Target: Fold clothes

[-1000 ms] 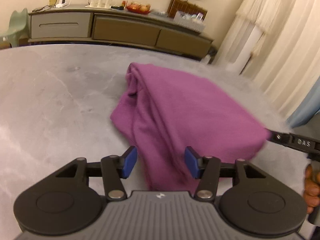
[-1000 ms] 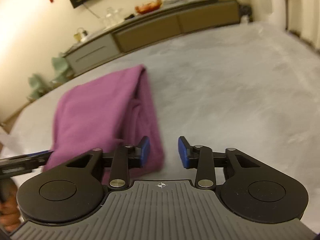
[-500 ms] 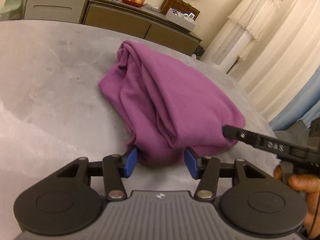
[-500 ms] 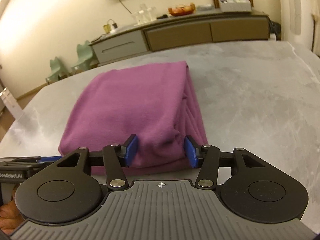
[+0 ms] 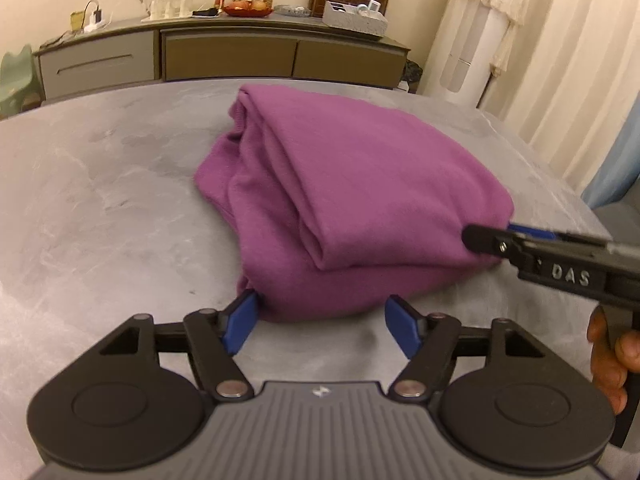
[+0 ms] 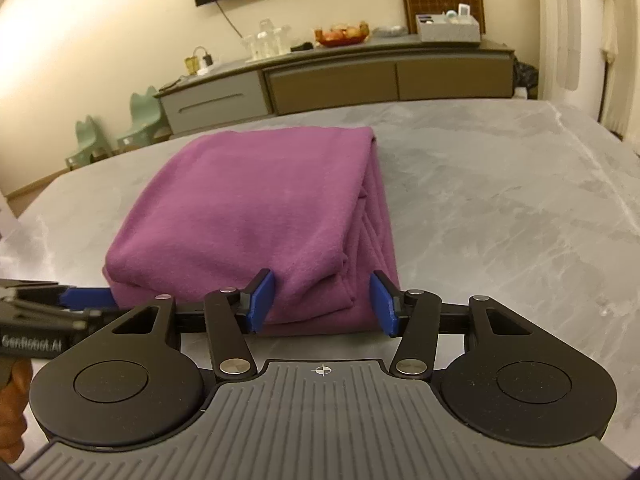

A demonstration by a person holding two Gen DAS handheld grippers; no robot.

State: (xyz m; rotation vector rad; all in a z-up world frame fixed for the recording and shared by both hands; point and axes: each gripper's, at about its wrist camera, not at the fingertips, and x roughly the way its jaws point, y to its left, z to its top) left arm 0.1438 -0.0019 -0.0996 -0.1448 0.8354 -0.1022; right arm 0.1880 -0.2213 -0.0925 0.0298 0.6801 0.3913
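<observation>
A purple garment [image 5: 352,200] lies folded into a thick bundle on the grey marbled table [image 5: 100,216]; it also shows in the right wrist view [image 6: 256,216]. My left gripper [image 5: 322,326] is open at the bundle's near left corner, its left pad touching the cloth. My right gripper [image 6: 322,302] is open with the bundle's near right corner between its pads. The right gripper's fingers [image 5: 484,236] show in the left wrist view at the bundle's right corner. The left gripper's fingers [image 6: 86,297] show in the right wrist view at the bundle's left corner.
A long sideboard [image 5: 224,52] with glasses, a fruit bowl and a box stands against the far wall. Curtains [image 5: 568,52] hang at the right. Small green chairs [image 6: 140,124] stand to the left. The table [image 6: 500,208] stretches wide around the bundle.
Both grippers have opened wider and settled at the bundle's near corners. The views have levelled, and the garment now lies still in a neater bundle.
</observation>
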